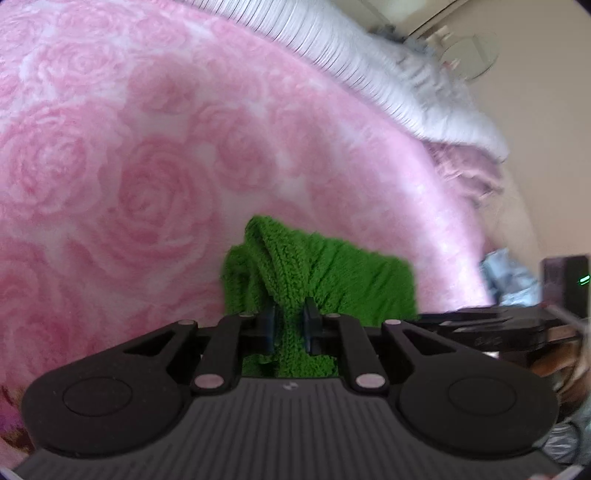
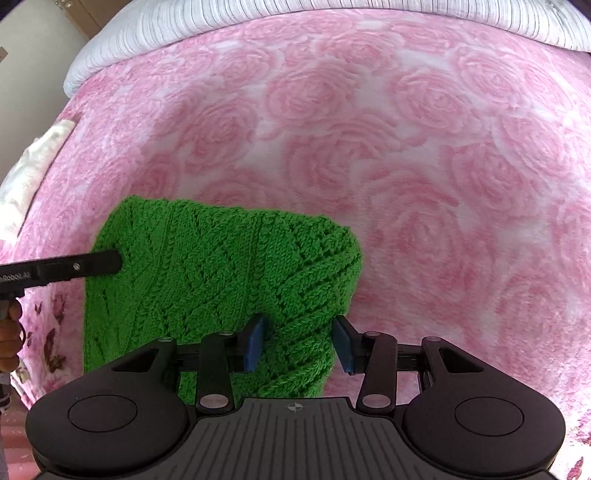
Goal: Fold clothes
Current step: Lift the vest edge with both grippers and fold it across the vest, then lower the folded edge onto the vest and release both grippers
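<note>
A green knitted garment [image 2: 225, 280] lies bunched on the pink rose-patterned blanket [image 2: 406, 147] of a bed, with a white striped pillow [image 2: 258, 11] along the far edge. The left tool [image 1: 289, 326] is clenched on a fold of the knit, its dark pads pressing the wool from both sides. The right tool [image 2: 299, 343] has its blue pads [image 2: 255, 343] spread to either side of another fold, seemingly released, though the knit fills the gap so contact is hard to judge.
</note>
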The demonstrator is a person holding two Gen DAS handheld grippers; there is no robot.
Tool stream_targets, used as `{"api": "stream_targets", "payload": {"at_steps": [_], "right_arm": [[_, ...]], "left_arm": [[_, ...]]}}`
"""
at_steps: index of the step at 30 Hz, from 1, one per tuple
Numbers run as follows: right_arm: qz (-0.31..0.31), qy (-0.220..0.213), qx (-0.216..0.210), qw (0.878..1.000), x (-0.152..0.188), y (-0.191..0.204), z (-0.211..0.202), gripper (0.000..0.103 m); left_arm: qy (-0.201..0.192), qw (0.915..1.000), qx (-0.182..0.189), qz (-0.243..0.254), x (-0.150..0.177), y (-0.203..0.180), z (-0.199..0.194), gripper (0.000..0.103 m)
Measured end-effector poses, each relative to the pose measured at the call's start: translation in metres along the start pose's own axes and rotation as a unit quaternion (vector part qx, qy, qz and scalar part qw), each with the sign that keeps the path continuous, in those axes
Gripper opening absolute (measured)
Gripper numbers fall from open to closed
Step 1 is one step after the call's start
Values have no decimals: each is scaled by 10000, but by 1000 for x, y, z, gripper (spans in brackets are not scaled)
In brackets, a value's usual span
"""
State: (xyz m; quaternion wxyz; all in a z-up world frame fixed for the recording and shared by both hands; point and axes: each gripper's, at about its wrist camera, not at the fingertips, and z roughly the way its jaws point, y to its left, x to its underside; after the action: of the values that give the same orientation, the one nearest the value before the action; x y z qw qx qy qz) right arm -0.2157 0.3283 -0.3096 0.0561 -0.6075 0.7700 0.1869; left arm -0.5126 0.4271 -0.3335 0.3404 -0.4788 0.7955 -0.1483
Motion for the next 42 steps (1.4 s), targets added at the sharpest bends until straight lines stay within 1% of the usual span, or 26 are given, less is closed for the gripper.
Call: {"api": "stream_targets", "payload": {"at_steps": [2,7,11,13,16,17,20,22,23,24,25,27,30,31,34,37,39,42], "right_arm": [[-6,-22,22,10000,0,2,2,45],[-161,-212,274,9993,7,12,3,45],[-285,-424,450,9977,14,19,2,45],[-232,-669,451,9965,23,17,-3,45],[-155,-1084,348,9934,43,11,-18,45],[-143,-1193,320,9922,52,9,-24,45],[186,-1377,103,9902,83,0,-44,45],[415,-1436,-60,9888,104,-5,-55,45],[518,-1464,-120,9878,113,-6,-59,45],[615,-1486,-177,9868,121,-7,-63,45],[671,-1478,-214,9865,128,-7,-64,45],[742,-1453,-271,9862,139,-4,-65,45],[534,-1526,-181,9867,148,12,-66,45],[470,-1527,-194,9870,150,17,-65,45],[284,-1450,-258,9887,155,31,-55,45],[-19,-1474,34,9891,162,44,-42,45],[-56,-1574,93,9875,168,43,-40,45],[121,-1669,-12,9859,174,32,-45,45]], "left_arm": [[-18,10000,-3,-16,3,5,7,14],[-396,9992,63,-44,19,7,0,15],[-634,9975,88,-297,42,3,-25,17],[-720,9962,145,-475,59,3,-41,18],[-773,9935,328,-770,91,3,-61,27],[-756,9926,395,-862,102,4,-66,28],[-662,9901,561,-1105,126,5,-72,30],[-599,9878,721,-1243,135,5,-70,29],[-595,9866,800,-1290,138,3,-68,27],[-604,9854,876,-1327,141,2,-66,21],[-644,9851,917,-1306,143,-1,-66,5],[-895,9852,919,-1133,146,-9,-76,4],[-1317,9838,814,-907,152,-11,-102,4],[-1383,9830,801,-908,154,-8,-107,4],[-1269,9833,647,-1134,166,9,-100,4],[-1142,9840,621,-1216,181,18,-80,4],[-1198,9832,629,-1227,187,17,-72,5],[-1296,9815,638,-1255,187,14,-74,6]]}}
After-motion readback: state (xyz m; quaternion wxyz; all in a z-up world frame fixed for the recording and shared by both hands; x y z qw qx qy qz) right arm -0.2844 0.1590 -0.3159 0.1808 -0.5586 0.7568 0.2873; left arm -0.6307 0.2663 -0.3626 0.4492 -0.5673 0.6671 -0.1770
